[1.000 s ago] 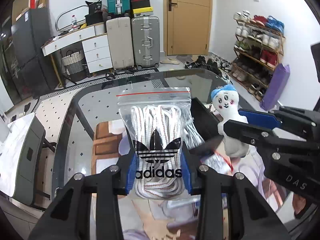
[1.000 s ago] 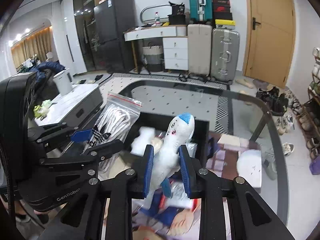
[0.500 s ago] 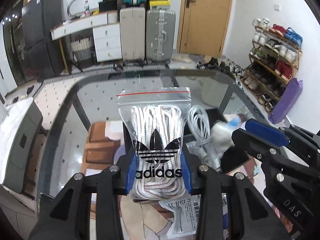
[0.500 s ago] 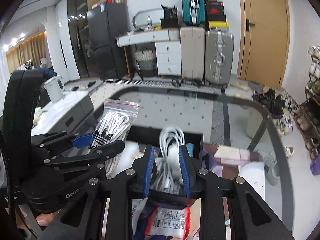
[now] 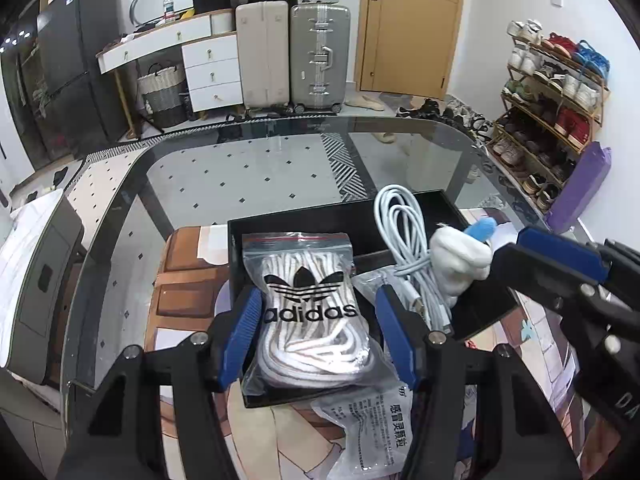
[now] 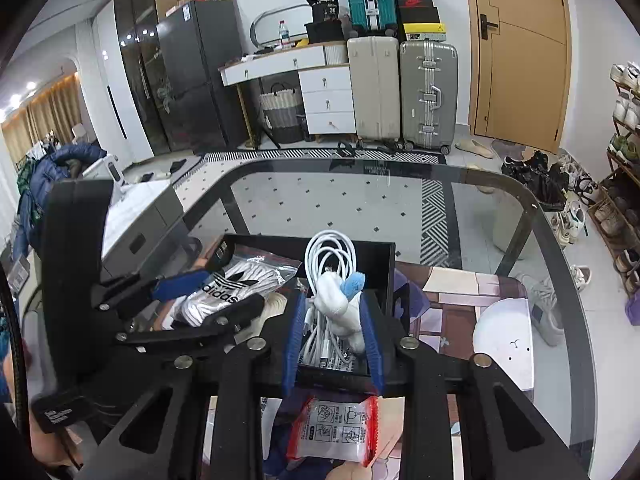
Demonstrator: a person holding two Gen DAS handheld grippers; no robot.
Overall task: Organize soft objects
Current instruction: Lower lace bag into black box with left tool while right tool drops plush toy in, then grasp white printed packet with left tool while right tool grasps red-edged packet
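Both grippers have dropped to the black box [image 5: 448, 212]: left gripper [image 5: 320, 336] now spread wide, lace bag [image 5: 310, 312] lying loose inside; right gripper [image 6: 332, 336] also parted around the plush [image 6: 340, 304], resting on the cable [image 6: 330, 256].

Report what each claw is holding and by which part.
Left claw holds nothing: its pads stand open either side of the adidas lace bag, lying in the black box. Right claw flanks the plush toy mid-body; grip unclear.

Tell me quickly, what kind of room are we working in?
Most likely a home living or entry area: a shoe rack by the wall, suitcases beside the wooden door, and a glass table.
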